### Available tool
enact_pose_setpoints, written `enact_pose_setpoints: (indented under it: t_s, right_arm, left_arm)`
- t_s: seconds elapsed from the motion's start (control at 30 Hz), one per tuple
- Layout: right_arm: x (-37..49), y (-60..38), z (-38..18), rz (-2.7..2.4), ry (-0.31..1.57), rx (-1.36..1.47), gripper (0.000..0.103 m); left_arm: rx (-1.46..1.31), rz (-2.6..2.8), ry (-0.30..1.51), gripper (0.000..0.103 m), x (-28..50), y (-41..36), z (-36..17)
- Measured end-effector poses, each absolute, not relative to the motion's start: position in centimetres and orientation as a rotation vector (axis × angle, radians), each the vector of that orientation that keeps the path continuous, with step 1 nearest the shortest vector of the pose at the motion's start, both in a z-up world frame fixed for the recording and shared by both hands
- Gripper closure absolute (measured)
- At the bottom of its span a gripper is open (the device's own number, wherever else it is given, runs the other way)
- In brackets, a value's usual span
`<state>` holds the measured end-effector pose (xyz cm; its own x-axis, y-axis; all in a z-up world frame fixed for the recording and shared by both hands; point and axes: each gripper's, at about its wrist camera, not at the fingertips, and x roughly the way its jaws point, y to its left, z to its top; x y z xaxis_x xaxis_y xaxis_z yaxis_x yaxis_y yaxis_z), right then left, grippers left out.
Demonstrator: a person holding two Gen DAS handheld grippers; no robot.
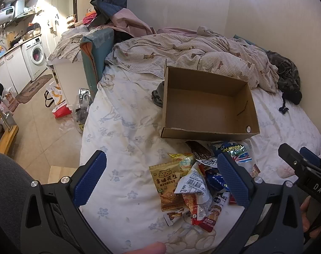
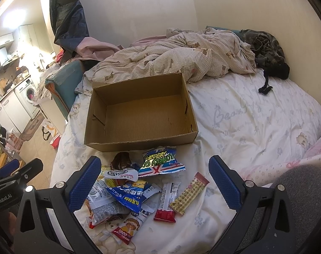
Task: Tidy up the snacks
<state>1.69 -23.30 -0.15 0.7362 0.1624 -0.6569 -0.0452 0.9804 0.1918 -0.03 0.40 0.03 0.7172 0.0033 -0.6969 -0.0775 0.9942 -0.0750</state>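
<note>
The pile of snack packets (image 2: 135,188) lay on the bed (image 2: 255,122), directly ahead of and below both hand-held grippers, on the near side of the cardboard box (image 2: 139,114). The box sat just beyond the pile, open-topped and with nothing in it, its long axis running left to right across the sheet, so any packet had to travel away from the person to reach it.

The right hand-held gripper (image 2: 155,180) hovered with its jaws spread wide and nothing between them, bracketing most of the pile. Nearest its right finger lay two slim bars, a yellow checked bar (image 2: 189,194) and a red-and-white bar (image 2: 166,201), side by side with their long axes pointing roughly toward the box. The left hand-held gripper (image 1: 161,175) was also wide and unladen, framing the left half of the heap, where a flat golden peanut packet (image 1: 168,185) lay face up. The right one seemed the better placed for the bars, the left for the peanut packet.

The packets were thin, glossy, crinkled film, overlapping loosely; a blue-and-white bag (image 2: 160,163) lay puffed at the far edge, close to the box wall. The sheet beneath was soft, rumpled cotton with a pale floral print, likely to give under a press. The box was plain corrugated card, stiff-walled, with a ragged near rim.
</note>
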Motion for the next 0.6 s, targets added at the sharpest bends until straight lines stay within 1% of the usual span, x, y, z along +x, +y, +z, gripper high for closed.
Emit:
enact_pose_setpoints:
  t_s: [0.17,0.33,0.43,0.57,0.6]
  right_arm:
    - [2.0,-23.6,-0.5,0.125,0.757,0.198,0.000]
    - [3.8,-25.3,-0.9,0.138,0.831,0.293,0.000]
    - [5.2,-26.9,-1.1,0.112,0.871,0.342,0.000]
    - [7.6,-29.0,-2.7,0.065,0.990,0.400,0.000]
    - [8.2,-29.3,-3.2,0.053,1.024,0.413,0.000]
  left_arm:
    - [-0.099,0.047,0.788,0.000,0.4,0.7,0.4]
    - [-0.095,0.092,0.826,0.000,2.1,2.0,0.2]
    - [-0.158,0.115,0.905,0.000,4.0,3.7,-0.8]
    - [-0.294,0.091,1.083,0.000,6.4,5.2,-3.9]
    - [-0.305,0.085,1.161,0.001,6.6,4.8,-4.8]
